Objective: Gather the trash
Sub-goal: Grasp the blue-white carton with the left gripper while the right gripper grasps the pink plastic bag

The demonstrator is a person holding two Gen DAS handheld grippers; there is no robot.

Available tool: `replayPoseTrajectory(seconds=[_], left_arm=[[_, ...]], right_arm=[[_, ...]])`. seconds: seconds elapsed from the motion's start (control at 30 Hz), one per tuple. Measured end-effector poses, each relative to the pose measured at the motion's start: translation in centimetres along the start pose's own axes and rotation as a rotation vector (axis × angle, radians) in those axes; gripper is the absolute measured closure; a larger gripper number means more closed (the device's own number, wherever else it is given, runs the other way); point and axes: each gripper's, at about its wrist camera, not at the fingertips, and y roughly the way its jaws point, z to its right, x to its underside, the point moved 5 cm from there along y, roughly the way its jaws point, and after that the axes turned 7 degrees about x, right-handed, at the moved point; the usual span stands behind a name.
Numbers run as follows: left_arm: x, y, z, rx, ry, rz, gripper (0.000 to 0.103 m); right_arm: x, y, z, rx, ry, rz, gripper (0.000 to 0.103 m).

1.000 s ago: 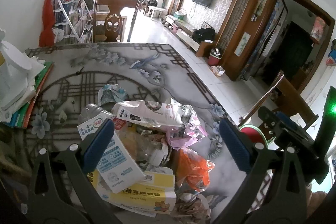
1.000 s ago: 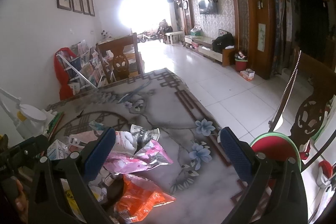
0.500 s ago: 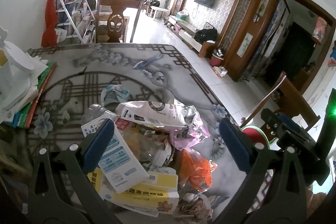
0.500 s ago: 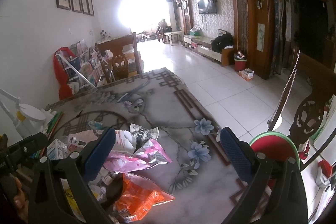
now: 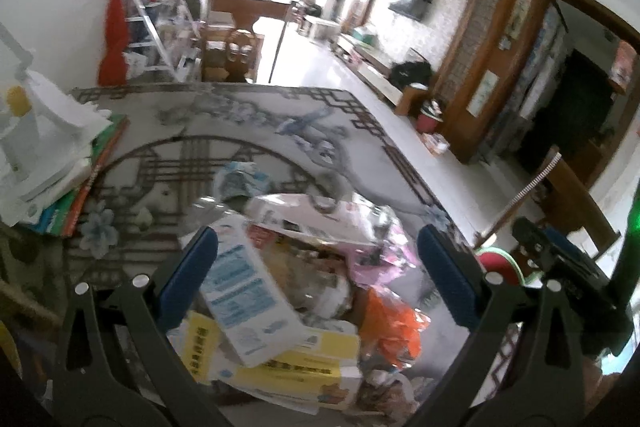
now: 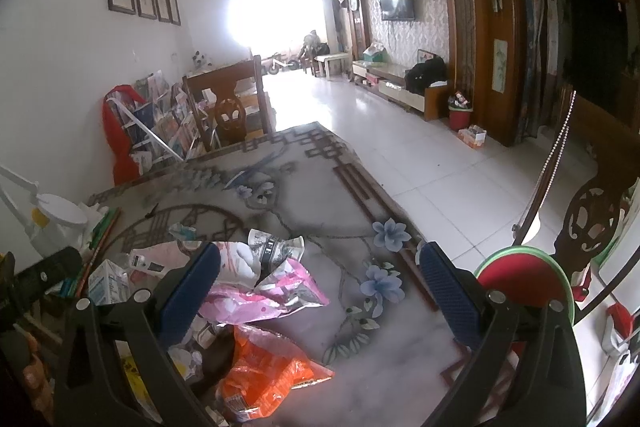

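Observation:
A heap of trash lies on the patterned table [image 5: 248, 123]: a white and blue carton [image 5: 246, 287], a yellow box [image 5: 304, 359], an orange wrapper [image 5: 394, 323] and pink wrappers [image 5: 384, 259]. My left gripper [image 5: 316, 275] is open and empty, held above the heap. My right gripper [image 6: 320, 287] is open and empty over the heap's right side, above the pink wrapper [image 6: 264, 291] and the orange wrapper [image 6: 268, 375]. The white carton [image 6: 108, 279] shows at the left of the right wrist view.
Stacked papers and books [image 5: 60, 163] lie at the table's left edge, with a white lamp [image 6: 52, 215] beside them. A red bin with a green rim [image 6: 524, 283] stands on the floor right of the table. A wooden chair [image 6: 228, 111] stands at the far end.
My left gripper has shifted a little forward and left over the heap, with motion blur now. The right gripper has hardly moved. Both stay open.

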Motion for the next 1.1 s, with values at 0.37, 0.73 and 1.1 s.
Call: replayPoseTrajectory(seconds=[0.37, 0.73, 1.1], left_arm=[[1.4, 0.4, -3.6, -0.122, 0.109, -0.074, 0.005], [3.7, 4.9, -7.7, -0.114, -0.129, -0.273, 0.005], [4.6, 7.8, -6.8, -0.054, -0.163, -0.352, 0.010]], right_arm=[[2.6, 6.0, -4.6, -0.147, -0.204, -0.250, 0.007], [5.6, 11.4, -9.5, -0.221, -0.428, -0.357, 0.008], [6.5, 12.6, -9.4, -0.210, -0.494, -0.381, 0.008]])
